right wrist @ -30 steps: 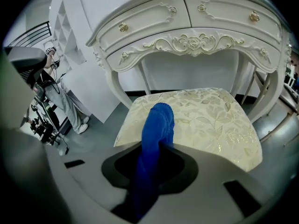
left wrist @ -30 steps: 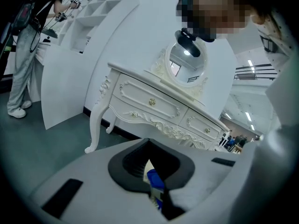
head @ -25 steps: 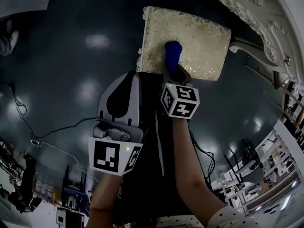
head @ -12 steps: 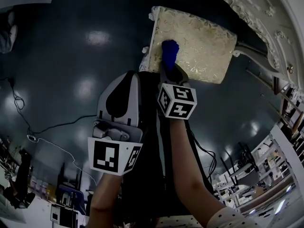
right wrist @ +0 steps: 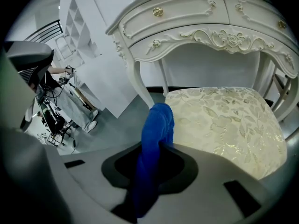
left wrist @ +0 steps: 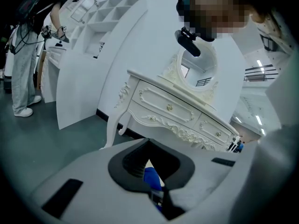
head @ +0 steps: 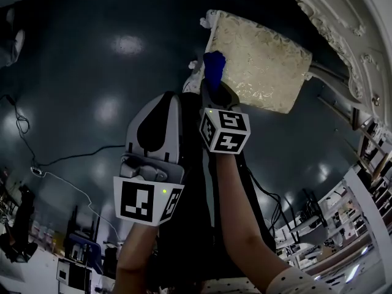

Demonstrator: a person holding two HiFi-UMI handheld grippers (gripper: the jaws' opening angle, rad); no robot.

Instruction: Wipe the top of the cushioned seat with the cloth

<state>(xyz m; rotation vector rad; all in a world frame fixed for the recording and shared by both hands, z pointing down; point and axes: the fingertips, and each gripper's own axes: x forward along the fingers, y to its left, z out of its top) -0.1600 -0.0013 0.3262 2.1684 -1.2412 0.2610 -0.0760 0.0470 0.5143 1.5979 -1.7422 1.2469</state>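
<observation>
Mid-wipe: my right gripper clamped the cloth at left edge of seat; left gripper closed, empty; rightward sweep needed next

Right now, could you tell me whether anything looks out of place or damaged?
Nothing stands out. The cushioned seat looks intact, with no spill showing, and the blue cloth, clamped in the right gripper, sits at the cushion's edge.

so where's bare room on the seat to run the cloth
Cushioned seat is bare everywhere right of the cloth, which sits at its left edge. Floor left of it is open. Crowded behind, by the dressing table legs.
</observation>
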